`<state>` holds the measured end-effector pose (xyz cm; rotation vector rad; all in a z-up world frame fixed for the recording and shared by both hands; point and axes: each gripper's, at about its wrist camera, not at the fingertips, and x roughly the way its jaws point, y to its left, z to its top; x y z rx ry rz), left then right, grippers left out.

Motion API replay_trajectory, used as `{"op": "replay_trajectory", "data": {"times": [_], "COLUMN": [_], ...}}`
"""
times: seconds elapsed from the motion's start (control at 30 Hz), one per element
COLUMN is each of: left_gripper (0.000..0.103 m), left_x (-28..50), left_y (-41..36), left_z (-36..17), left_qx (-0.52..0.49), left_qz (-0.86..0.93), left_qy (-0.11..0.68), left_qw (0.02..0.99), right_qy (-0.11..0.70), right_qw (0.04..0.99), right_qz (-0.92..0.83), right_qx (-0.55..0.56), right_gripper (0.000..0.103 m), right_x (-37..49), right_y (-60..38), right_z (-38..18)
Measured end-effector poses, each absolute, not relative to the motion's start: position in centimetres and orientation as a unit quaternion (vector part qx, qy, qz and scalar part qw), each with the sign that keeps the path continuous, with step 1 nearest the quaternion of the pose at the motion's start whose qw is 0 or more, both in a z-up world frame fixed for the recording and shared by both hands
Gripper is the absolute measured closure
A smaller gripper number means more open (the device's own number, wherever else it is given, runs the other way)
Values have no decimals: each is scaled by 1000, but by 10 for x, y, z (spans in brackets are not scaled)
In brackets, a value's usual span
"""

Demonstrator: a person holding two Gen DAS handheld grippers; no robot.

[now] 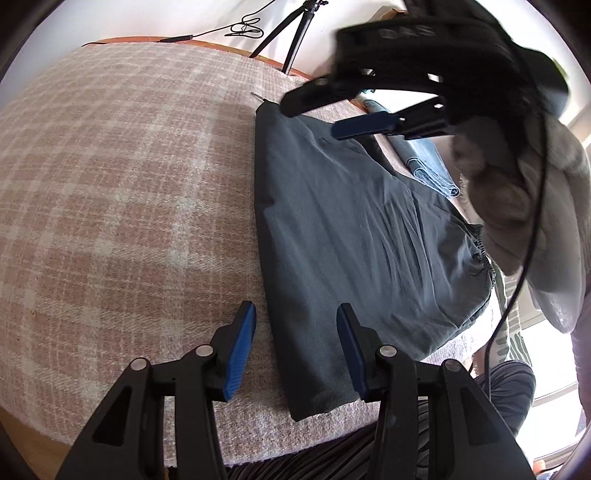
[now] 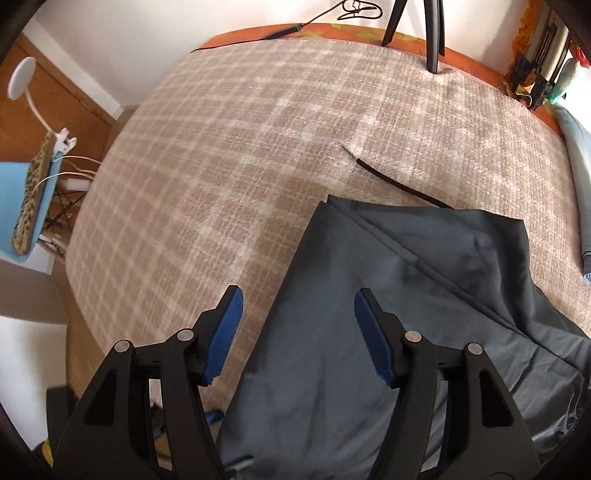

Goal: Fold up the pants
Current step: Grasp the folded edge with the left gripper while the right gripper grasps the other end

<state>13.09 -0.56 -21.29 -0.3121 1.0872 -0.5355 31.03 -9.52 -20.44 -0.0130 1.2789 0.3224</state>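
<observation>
A bed spread with a pink-and-cream checked woven blanket fills the room's middle, with white wall and a black tripod behind it.

In the left wrist view, the dark grey-blue soft cotton pants lie folded into a long panel on the blanket, their gathered waistband toward the person's side. The left gripper hangs over the pants' near corner, its blue pads parted and straddling the left edge of the cloth without pinching it. Beyond the pants the right gripper appears blurred, its jaws apart and empty. A folded light-blue denim garment lies just past the pants' far side.

In the right wrist view, the right gripper is above the pants, fingers spread wide, nothing between them. A thin black drawstring trails from the pants' far corner onto the blanket.

The fabric looks light, limp and likely to slump, so it is best pinched at a folded edge or corner, through all layers.

The pants' lower edge is cut off here, and how many layers are stacked cannot be told.
</observation>
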Motion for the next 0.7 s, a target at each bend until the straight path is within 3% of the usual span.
{"op": "replay_trajectory", "data": {"times": [0.37, 0.5, 0.6, 0.7], "left_gripper": [60, 60, 60, 60], "left_x": [130, 124, 122, 123], "left_y": [-7, -11, -16, -17], "left_z": [-212, -213, -211, -211], "left_qx": [-142, -133, -119, -120], "left_qz": [-268, -273, -272, -269], "left_qy": [501, 500, 498, 501], "left_qw": [811, 811, 815, 814], "right_qy": [620, 619, 619, 621], "right_qw": [774, 772, 772, 772], "right_qz": [93, 82, 85, 97], "right_qx": [-91, -118, -115, -91], "right_gripper": [43, 56, 87, 95], "right_x": [327, 328, 329, 329], "right_y": [-54, -45, -45, -55], "right_z": [-240, -247, -245, -239]}}
